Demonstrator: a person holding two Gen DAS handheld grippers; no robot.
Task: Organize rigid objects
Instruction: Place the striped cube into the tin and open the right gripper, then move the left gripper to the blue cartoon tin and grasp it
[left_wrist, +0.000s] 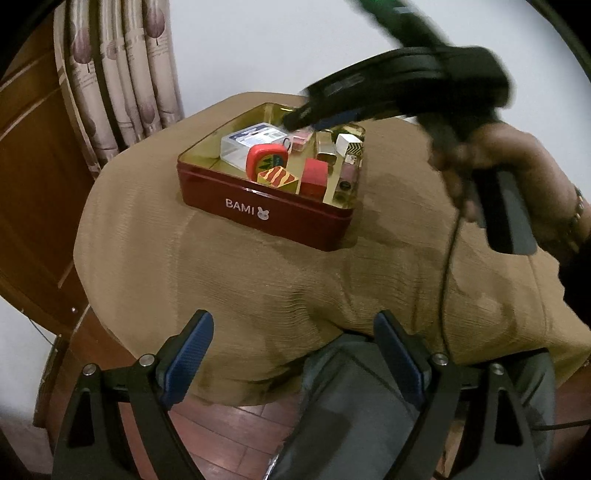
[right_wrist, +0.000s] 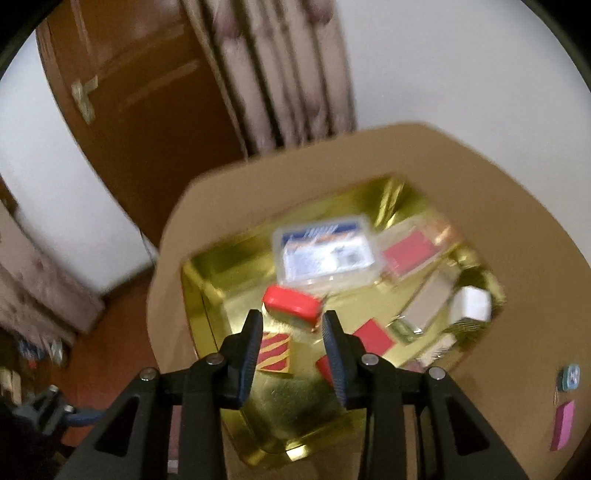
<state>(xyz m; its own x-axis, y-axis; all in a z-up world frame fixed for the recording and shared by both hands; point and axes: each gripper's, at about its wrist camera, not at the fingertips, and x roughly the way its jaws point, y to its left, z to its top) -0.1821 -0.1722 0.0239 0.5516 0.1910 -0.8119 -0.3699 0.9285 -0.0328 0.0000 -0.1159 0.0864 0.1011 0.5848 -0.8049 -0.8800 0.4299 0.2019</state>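
Note:
A red BAMI tin with a gold inside stands on the tan-covered table. It holds several small things: a clear plastic case, a red round-cornered box, a red-and-yellow striped block, a red block and a white block. My right gripper hangs open and empty above the tin; in the left wrist view it shows blurred over the tin's far side. My left gripper is open and empty at the table's near edge.
A pink piece and a small teal piece lie on the cloth to the right of the tin. A curtain and a wooden door stand behind the table. The person's legs are below the near edge.

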